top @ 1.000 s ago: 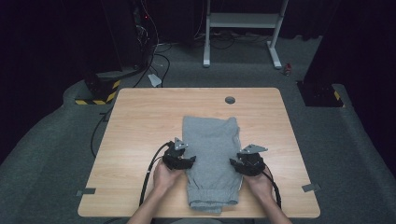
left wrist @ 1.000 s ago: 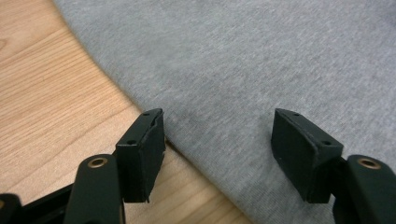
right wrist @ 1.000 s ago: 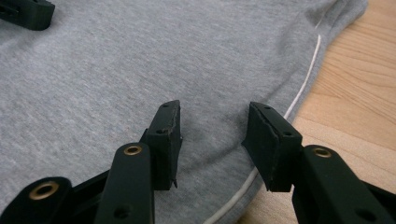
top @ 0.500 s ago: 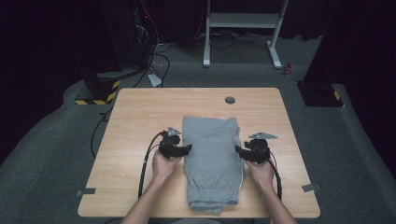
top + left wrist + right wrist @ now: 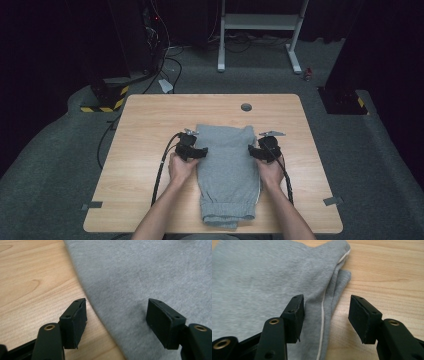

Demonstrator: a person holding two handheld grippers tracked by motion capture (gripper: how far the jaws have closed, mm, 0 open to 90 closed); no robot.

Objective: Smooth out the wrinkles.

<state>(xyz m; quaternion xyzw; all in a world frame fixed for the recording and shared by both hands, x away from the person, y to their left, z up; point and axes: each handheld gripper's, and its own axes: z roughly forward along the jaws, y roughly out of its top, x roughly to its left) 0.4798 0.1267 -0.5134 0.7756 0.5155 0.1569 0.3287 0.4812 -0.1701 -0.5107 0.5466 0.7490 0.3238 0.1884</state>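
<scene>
A folded grey sweat garment (image 5: 227,170) lies lengthwise on the wooden table (image 5: 150,120), cuffed end toward the person. My left gripper (image 5: 202,151) sits at its left edge, open, its jaws having just opened a little. In the left gripper view the gripper (image 5: 116,320) straddles that edge: one jaw over wood (image 5: 30,277), the other over cloth (image 5: 150,270). My right gripper (image 5: 251,152) is at the right edge, open, its jaws just opening. In the right gripper view the gripper (image 5: 325,315) has the layered edge with a white seam line (image 5: 322,312) between unpressed jaws.
A round cable hole (image 5: 246,107) sits in the table near the far edge. Black cables (image 5: 162,165) trail from the grippers toward the person. Beyond the table stand a white metal frame (image 5: 260,22) and a yellow-black striped base (image 5: 102,102) on the carpet.
Both hands have slid along the garment's sides away from the person, toward its far end. The right gripper's jaws stand wider than before.
</scene>
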